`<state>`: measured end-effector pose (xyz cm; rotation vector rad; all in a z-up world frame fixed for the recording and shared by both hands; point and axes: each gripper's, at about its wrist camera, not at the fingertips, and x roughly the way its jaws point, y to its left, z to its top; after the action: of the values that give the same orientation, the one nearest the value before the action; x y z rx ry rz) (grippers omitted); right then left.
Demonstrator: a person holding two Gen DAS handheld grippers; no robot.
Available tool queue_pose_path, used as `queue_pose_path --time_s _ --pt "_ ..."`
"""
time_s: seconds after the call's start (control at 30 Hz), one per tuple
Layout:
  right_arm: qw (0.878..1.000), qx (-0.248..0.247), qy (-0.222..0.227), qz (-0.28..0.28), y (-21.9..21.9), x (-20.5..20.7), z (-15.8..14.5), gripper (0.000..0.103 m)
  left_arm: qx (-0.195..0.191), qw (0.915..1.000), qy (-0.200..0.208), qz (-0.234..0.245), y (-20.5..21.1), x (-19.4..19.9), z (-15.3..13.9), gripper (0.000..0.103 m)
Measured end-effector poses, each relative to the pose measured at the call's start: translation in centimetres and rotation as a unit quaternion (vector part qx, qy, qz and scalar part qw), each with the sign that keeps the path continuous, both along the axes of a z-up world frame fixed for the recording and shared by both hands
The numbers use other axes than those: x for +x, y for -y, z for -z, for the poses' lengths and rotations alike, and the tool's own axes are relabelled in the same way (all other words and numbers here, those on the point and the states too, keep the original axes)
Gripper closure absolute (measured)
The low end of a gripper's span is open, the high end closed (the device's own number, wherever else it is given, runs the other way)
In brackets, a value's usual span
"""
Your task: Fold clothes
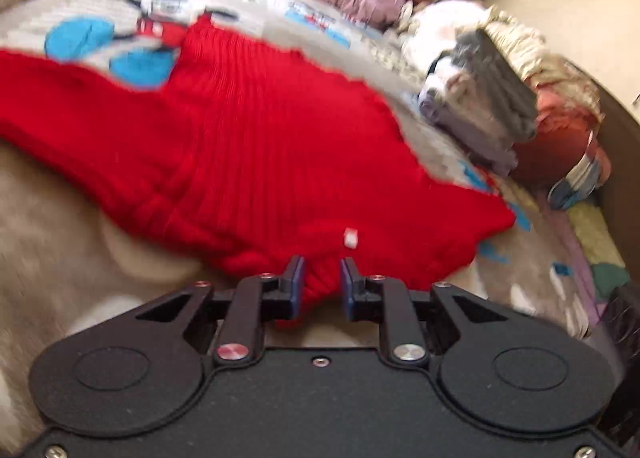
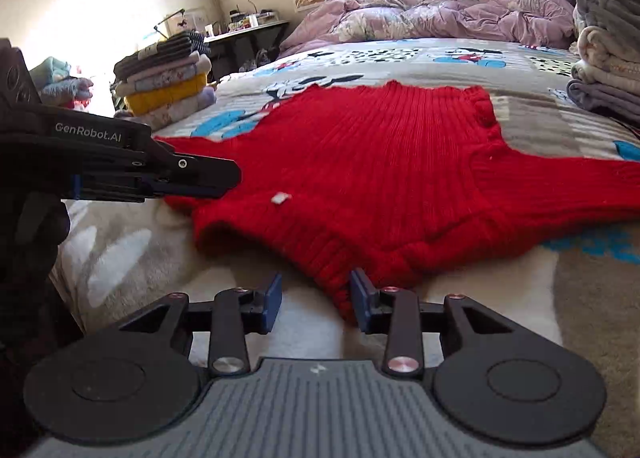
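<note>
The left gripper point(image 1: 322, 272) is pinching a bunched bit of the red sweater point(image 1: 256, 145) near its collar edge, its jaws narrowed so the knit fills the gap between them. The right gripper point(image 2: 316, 290) is sitting partly open at the sweater's near edge: a fold of knit is lying against the right-hand pad, while the left-hand pad is standing clear of it, so it is not gripping yet.

The sweater is lying spread flat on the bed point(image 2: 400, 57), sleeves reaching out to both sides, with a small white tag point(image 2: 281, 198) showing on the body.

A stack of folded clothes point(image 2: 168, 73) is sitting to the left and another pile point(image 2: 604, 57) to the right, so earlier garments look finished. This sweater is only starting: no fold is showing in it.
</note>
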<state>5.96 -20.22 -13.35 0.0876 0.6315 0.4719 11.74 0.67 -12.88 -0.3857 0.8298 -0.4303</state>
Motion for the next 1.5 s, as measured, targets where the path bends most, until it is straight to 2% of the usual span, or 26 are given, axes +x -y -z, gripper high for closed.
queue_pose_path --time_s 0.1,0.17,0.23,0.27,0.33,0.37,0.4,0.43,0.47,0.5,0.53,0.6,0.63,0.67,0.73,0.8,0.87,0.93,1.03,1.1,1.17,1.23,1.27,1.33,1.47,1.5 --pt "0.999 0.021 0.028 0.005 0.3 -1.2 -1.6 0.065 -0.014 0.9996 0.020 -0.013 -0.6 -1.0 -1.8 0.086" --pt "0.997 0.038 0.059 0.026 1.2 -2.0 -2.2 0.064 -0.033 0.9977 0.056 -0.020 -0.8 -2.1 -3.1 0.086" --pt "0.995 0.064 0.068 0.045 1.9 -1.7 -1.9 0.064 -0.021 0.9991 0.018 -0.032 -0.5 -1.6 -1.6 0.085" --pt "0.996 0.066 0.049 0.046 2.0 -1.0 -1.2 0.064 -0.018 0.9993 -0.008 -0.031 -0.4 -1.1 0.0 0.086" --pt "0.996 0.070 0.011 0.049 2.1 0.3 0.2 0.058 -0.040 0.9987 -0.012 -0.030 -0.8 -1.1 -0.3 0.085" --pt "0.996 0.068 -0.004 0.050 2.1 0.9 0.7 0.058 -0.050 0.9982 -0.014 -0.030 -1.1 -1.1 -0.5 0.082" --pt "0.998 0.044 -0.003 0.045 1.8 0.8 0.3 0.058 -0.056 0.9977 -0.002 -0.038 -1.3 -1.4 -1.4 0.078" --pt "0.999 0.026 -0.001 0.040 1.5 0.4 0.0 0.058 -0.062 0.9962 0.030 -0.053 -1.7 -2.1 -2.3 0.066" --pt "0.999 0.018 0.003 0.037 1.6 -0.3 -0.2 0.058 -0.068 0.9939 0.060 -0.062 -2.0 -2.8 -3.0 0.045" --pt "0.999 0.014 0.006 0.034 1.7 -0.9 -0.3 0.056 -0.069 0.9926 0.073 -0.068 -2.2 -3.0 -3.2 0.036" --pt "0.999 0.038 -0.003 0.035 2.5 -1.2 -0.3 0.055 -0.065 0.9924 0.076 -0.072 -2.2 -2.9 -3.1 0.030" --pt "0.994 0.087 -0.021 0.062 3.8 -1.1 0.0 0.054 -0.049 0.9955 0.046 -0.067 -1.9 -2.0 -1.4 0.030" --pt "0.989 0.118 -0.028 0.082 4.9 -1.1 0.1 0.054 -0.030 0.9978 -0.004 -0.059 -1.7 -1.1 0.2 0.030" --pt "0.982 0.152 -0.035 0.104 6.3 -1.0 0.3 0.054 -0.025 0.9980 0.018 -0.056 -1.7 -1.5 0.4 0.027" --pt "0.968 0.198 -0.044 0.144 8.6 -0.9 0.8 0.052 -0.045 0.9974 0.006 -0.055 -1.6 -1.7 -0.4 0.019" --pt "0.953 0.240 -0.052 0.178 10.8 -0.9 1.4 0.052 -0.070 0.9955 0.025 -0.059 -1.6 -1.8 -1.7 0.019" --pt "0.931 0.293 -0.061 0.207 12.9 -0.7 2.3 0.051 -0.057 0.9957 0.051 -0.052 -0.7 -2.0 -2.9 0.019" --pt "0.916 0.328 -0.062 0.223 14.3 -0.5 2.9 0.050 -0.023 0.9966 0.068 -0.040 0.9 -2.0 -3.4 0.019" --pt "0.893 0.375 -0.059 0.241 15.9 -0.3 3.7 0.049 0.069 0.9944 0.080 -0.008 4.6 -2.0 -3.4 0.019" --pt "0.879 0.398 -0.053 0.256 17.3 -0.2 3.9 0.047 0.159 0.9804 0.114 0.022 8.2 -2.5 -3.3 0.019" --pt "0.865 0.419 -0.042 0.274 19.0 -0.3 4.1 0.041 0.275 0.9455 0.162 0.062 12.8 -3.4 -3.0 0.019" --pt "0.846 0.443 -0.038 0.294 21.0 -0.4 4.6 0.040 0.347 0.9096 0.200 0.110 16.8 -3.8 -1.9 0.019" --pt "0.836 0.455 -0.037 0.304 22.1 -0.5 5.0 0.040 0.382 0.8881 0.219 0.133 18.8 -4.0 -1.4 0.019" --pt "0.815 0.483 -0.030 0.318 23.9 -0.8 5.6 0.041 0.415 0.8623 0.233 0.172 22.2 -4.0 -0.5 0.019" --pt "0.793 0.497 -0.004 0.353 27.3 -1.7 5.9 0.040 0.465 0.8182 0.264 0.212 27.8 -2.7 0.7 0.020" --pt "0.787 0.501 0.001 0.360 28.0 -1.9 6.0 0.040 0.465 0.8174 0.267 0.211 28.5 -2.2 0.4 0.020"
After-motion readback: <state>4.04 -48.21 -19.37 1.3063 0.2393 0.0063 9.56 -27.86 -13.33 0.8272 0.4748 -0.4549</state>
